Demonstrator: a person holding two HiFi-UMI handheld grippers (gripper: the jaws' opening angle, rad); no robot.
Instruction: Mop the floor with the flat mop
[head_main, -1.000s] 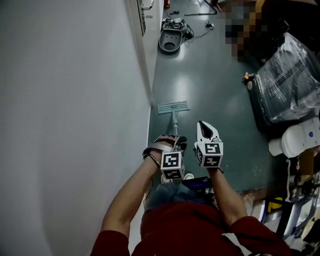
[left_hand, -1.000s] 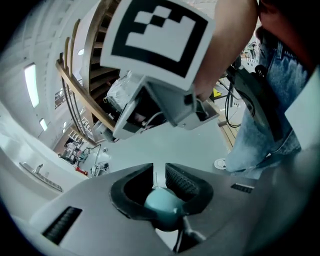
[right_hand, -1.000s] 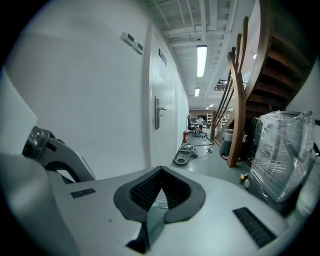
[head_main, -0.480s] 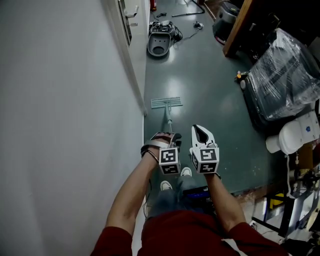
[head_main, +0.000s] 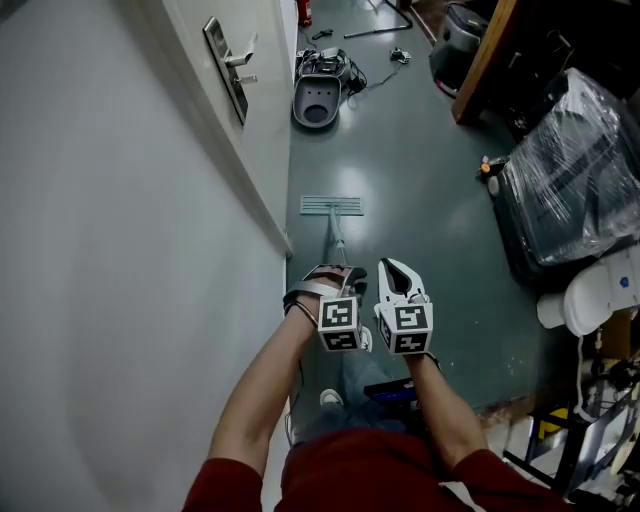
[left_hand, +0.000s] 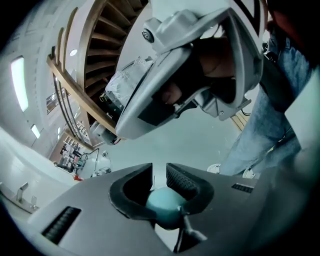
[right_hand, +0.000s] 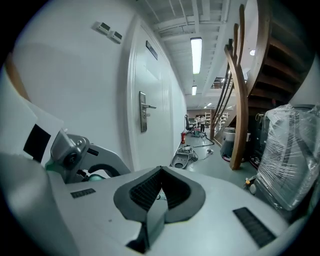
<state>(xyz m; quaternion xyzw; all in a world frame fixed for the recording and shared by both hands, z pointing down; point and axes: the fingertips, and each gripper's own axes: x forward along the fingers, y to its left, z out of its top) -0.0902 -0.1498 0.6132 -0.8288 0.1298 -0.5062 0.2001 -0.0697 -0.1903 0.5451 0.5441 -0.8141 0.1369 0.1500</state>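
The flat mop head (head_main: 331, 206) lies flat on the grey-green floor close to the white wall. Its pole (head_main: 338, 243) runs back toward me to my left gripper (head_main: 335, 273). In the left gripper view the pole's round teal end (left_hand: 162, 204) sits between the jaws, and my left gripper (left_hand: 159, 181) is shut on it. My right gripper (head_main: 398, 268) hovers just right of the left one, apart from the pole. In the right gripper view my right gripper (right_hand: 161, 172) has its ribbed pads pressed together with nothing between them.
A white wall and a door with a lever handle (head_main: 232, 72) run along the left. A grey machine with cables (head_main: 318, 98) lies further down the corridor. At the right are a plastic-wrapped black bundle (head_main: 572, 170), a wooden beam (head_main: 480, 55) and a white container (head_main: 600, 290).
My view has swung so the door handle now shows. The right gripper has drawn a little nearer the left one. The mop head still lies by the wall.
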